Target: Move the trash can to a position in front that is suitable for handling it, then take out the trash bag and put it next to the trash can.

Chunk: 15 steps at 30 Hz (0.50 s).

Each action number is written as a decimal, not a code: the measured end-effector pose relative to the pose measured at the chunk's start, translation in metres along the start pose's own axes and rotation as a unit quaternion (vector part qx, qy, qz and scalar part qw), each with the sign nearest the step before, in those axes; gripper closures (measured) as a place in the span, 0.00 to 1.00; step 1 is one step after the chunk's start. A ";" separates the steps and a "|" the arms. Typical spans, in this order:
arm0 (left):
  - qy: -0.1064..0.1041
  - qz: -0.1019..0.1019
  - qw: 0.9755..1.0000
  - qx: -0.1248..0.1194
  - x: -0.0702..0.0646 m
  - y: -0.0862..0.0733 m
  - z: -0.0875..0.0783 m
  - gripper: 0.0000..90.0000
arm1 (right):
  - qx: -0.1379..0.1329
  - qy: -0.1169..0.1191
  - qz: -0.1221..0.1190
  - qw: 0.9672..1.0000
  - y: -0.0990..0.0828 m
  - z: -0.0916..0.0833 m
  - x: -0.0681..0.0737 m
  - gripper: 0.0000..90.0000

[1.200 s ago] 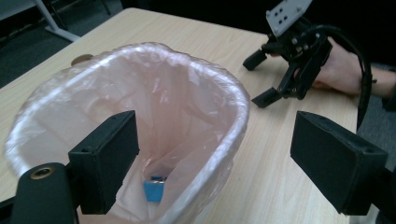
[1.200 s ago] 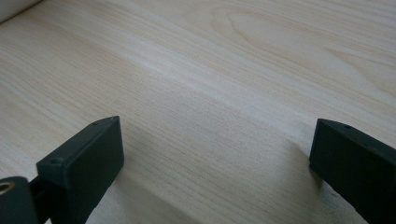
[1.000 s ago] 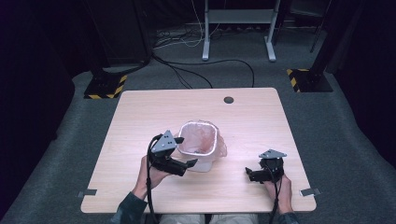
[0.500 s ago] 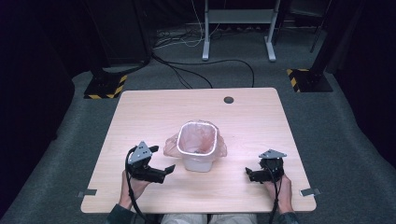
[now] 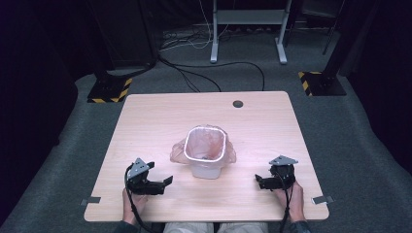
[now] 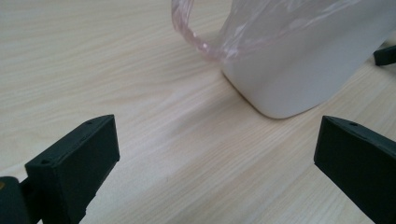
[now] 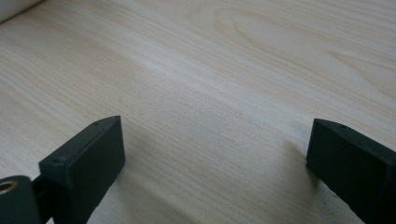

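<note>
1. Thin pink plastic film lines a small white bin (image 5: 206,167) at the middle of the wooden table (image 5: 160,121); the bag (image 5: 206,143) is folded over the rim and puffs out loosely on both sides.
2. The film looks very light, soft and slippery, so it probably crumples and slides rather than holding a shape; a hard tug could tear it.
3. The bin looks like stiff, light plastic with smooth walls, likely to skid or tip if pushed high up.
4. The best hold on the bag is probably the loose fold hanging outside the rim (image 6: 201,44); the bin itself is best steadied low on its wall.
5. The left gripper (image 5: 163,183) rests near the table's front edge, well apart from the bin, its jaws having just been opening, now spread wide with nothing between them.
6. The right gripper (image 5: 260,182) lies on the other side, jaws likewise spread and empty.
</note>
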<state>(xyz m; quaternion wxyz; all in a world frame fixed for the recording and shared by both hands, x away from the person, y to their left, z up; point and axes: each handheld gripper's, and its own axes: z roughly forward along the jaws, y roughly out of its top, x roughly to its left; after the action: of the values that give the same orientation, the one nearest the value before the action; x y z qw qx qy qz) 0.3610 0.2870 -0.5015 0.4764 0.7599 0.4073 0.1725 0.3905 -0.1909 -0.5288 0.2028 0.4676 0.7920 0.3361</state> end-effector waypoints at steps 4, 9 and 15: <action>-0.015 -0.014 0.999 0.024 0.000 0.001 0.003 0.00 | 0.000 0.001 0.001 1.000 0.000 0.000 0.000 0.04; -0.029 -0.011 0.999 0.021 -0.001 0.001 0.003 0.00 | -0.001 -0.001 -0.002 1.000 0.000 0.000 0.001 0.04; -0.036 -0.011 0.999 0.020 0.001 0.001 0.004 0.00 | -0.001 -0.001 -0.004 1.000 0.000 0.000 0.001 0.04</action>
<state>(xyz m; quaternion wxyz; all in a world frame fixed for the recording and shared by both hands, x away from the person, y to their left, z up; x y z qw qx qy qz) 0.3647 0.2847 -0.5029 0.4776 0.7704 0.4016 0.1312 0.3897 -0.1903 -0.5287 0.2058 0.4648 0.7929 0.3359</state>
